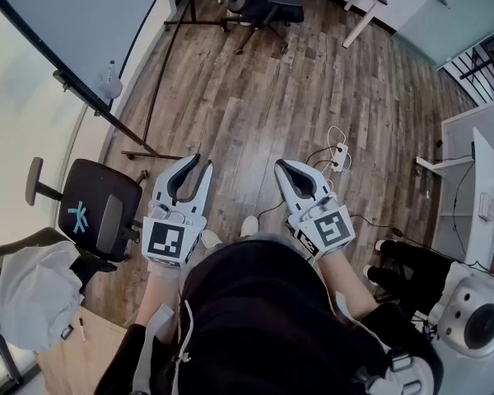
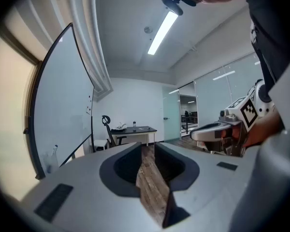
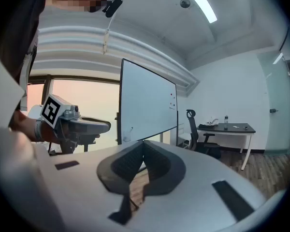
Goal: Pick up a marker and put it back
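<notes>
Both grippers are held at waist height over the wooden floor [image 1: 255,97]. My left gripper [image 1: 202,162] is narrowly open; floorboards show through the gap in the left gripper view [image 2: 147,148], and nothing lies in it. My right gripper [image 1: 281,164] is shut and empty, its tips touching in the right gripper view [image 3: 144,142]. A whiteboard [image 1: 66,23] stands at the upper left, with a spray bottle [image 1: 109,76] on its tray. A small marker [image 1: 81,329] lies on the wooden desk corner [image 1: 66,360] at the lower left, behind the left gripper.
A black office chair [image 1: 99,208] and a chair draped in white cloth [image 1: 33,295] stand to my left. A power strip with cables [image 1: 339,151] lies on the floor ahead. A white desk [image 1: 486,188] is to the right, and another chair [image 1: 267,2] is far ahead.
</notes>
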